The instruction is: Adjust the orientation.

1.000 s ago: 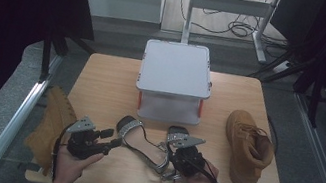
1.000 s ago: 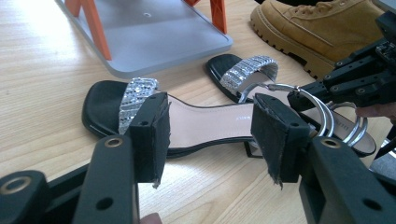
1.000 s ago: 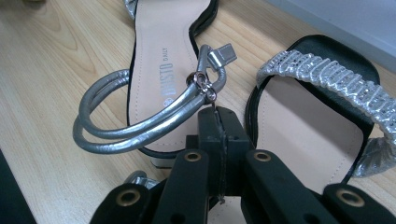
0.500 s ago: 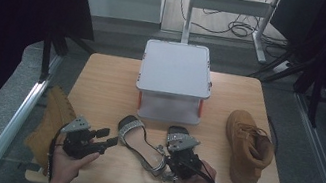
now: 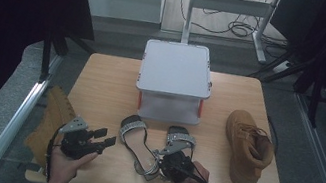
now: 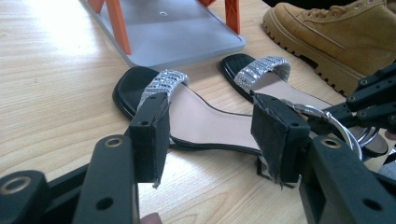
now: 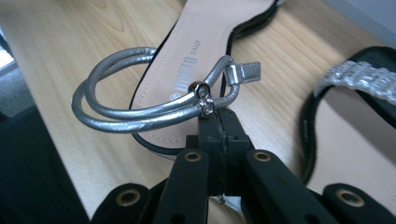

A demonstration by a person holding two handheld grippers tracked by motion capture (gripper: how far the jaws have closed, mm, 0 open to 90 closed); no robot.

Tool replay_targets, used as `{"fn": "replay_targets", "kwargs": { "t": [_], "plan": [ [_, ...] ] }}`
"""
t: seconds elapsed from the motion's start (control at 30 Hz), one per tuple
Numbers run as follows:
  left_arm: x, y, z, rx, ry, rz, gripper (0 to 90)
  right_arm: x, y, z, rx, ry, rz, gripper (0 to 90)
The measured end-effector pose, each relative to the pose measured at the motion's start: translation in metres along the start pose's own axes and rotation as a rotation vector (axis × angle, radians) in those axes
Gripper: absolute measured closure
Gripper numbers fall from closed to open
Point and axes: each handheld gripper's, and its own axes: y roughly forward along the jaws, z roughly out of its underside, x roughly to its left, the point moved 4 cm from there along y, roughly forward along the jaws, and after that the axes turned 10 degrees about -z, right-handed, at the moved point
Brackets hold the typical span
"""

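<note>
right tongs (image 7: 218, 122) clamped on the silver ankle strap (image 7: 140, 105) of the left sandal (image 5: 137, 143) lying on the bench (image 5: 101, 85), left tongs (image 6: 210, 135) apart beside it; the thin strap may slip if pulled.

Tabletop (image 5: 102, 81): light wood grain. Box (image 5: 176, 68): pale grey lid, orange clips and legs. Left sandal (image 5: 134, 140): black sole edge, beige insole with dark printed lettering, glittery silver toe band. Right sandal (image 5: 180, 140): same black, beige and sparkly silver. Ankle strap (image 7: 154, 105): metallic silver, shiny small buckle. Boot (image 5: 246, 147): tan, tan laces, lighter tan ridged sole. Second boot (image 5: 52, 120) at the tabletop's left edge: tan too. Fingers (image 6: 150, 135): matte black, brass-coloured rivets noted on the gripper arms.
</note>
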Motion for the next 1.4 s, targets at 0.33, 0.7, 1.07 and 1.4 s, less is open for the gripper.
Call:
{"fn": "replay_targets", "kwargs": {
  "t": [0.33,0.7,1.07,1.4],
  "plan": [
    [0.002,-0.004,-0.001,-0.007,-0.003,-0.003,47.5,0.016,0.007,-0.005,0.003,-0.031,-0.015,89.3],
    [0.004,-0.008,-0.001,-0.018,-0.008,-0.006,47.6,0.036,0.019,-0.011,-0.02,-0.044,-0.074,89.3],
    [0.01,-0.014,-0.003,-0.037,-0.019,-0.015,47.7,0.057,0.039,-0.022,-0.074,-0.047,-0.182,89.3],
    [0.015,-0.019,-0.003,-0.046,-0.03,-0.022,47.7,0.066,0.052,-0.03,-0.111,-0.061,-0.232,89.3]
  ]
}}
